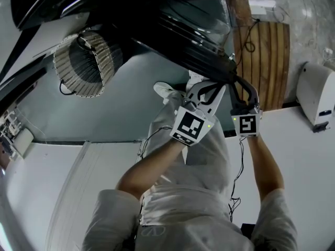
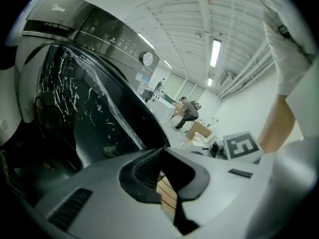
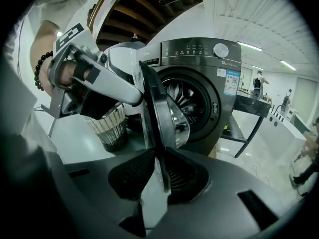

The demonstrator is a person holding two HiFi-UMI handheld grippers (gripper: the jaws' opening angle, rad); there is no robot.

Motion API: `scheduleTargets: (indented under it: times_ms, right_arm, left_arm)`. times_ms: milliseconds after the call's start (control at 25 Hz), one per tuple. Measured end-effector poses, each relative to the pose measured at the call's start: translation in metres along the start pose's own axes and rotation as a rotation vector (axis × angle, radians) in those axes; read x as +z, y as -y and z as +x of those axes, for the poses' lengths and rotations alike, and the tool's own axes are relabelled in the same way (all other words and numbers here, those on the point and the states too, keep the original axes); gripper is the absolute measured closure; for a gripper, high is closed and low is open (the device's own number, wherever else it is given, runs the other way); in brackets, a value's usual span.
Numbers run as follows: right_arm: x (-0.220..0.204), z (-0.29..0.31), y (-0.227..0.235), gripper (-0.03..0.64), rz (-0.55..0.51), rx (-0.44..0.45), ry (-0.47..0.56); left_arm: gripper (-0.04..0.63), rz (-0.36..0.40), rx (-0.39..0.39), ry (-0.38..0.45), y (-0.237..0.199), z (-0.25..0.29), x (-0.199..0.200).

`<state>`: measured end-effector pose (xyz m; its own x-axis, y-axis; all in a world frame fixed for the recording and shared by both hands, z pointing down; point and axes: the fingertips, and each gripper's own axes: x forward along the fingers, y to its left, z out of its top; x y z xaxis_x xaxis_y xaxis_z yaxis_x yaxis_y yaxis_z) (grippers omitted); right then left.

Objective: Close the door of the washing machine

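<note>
Glass door [image 3: 162, 113] stands open, its rim clamped in the right gripper [image 3: 158, 176]; left gripper [image 2: 162, 156] closed (empty) just beside it. Likely fault: the thin rim slips free mid-swing, leaving the door unlatched.

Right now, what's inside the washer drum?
In the right gripper view the drum shows only bare metal wall and ribs, with no laundry visible. The open door and its glass bowl cover the drum's left and lower part.
</note>
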<state>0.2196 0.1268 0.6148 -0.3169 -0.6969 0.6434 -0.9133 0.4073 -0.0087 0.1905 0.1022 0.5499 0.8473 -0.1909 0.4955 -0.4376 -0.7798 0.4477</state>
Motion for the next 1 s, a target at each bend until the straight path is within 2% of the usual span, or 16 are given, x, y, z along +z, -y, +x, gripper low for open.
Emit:
scheduleTargets:
  times_ms: [160, 280, 720, 1000]
  right_arm:
    - [0.002, 0.004, 0.013, 0.532, 0.057, -0.022, 0.014]
    - [0.005, 0.008, 0.03, 0.529, 0.08, -0.058, 0.021]
    - [0.021, 0.024, 0.081, 0.525, 0.007, -0.101, 0.045]
    - [0.035, 0.038, 0.112, 0.522, 0.004, -0.129, 0.065]
  left_arm:
    - [0.594, 0.04, -0.019, 0.0, 0.003, 0.005, 0.002]
    - [0.594, 0.036, -0.014, 0.005, 0.001, 0.01, 0.004]
    - [0.594, 0.039, 0.025, 0.039, -0.02, 0.019, 0.02]
    - [0.594, 0.043, 0.034, 0.064, -0.029, 0.028, 0.036]
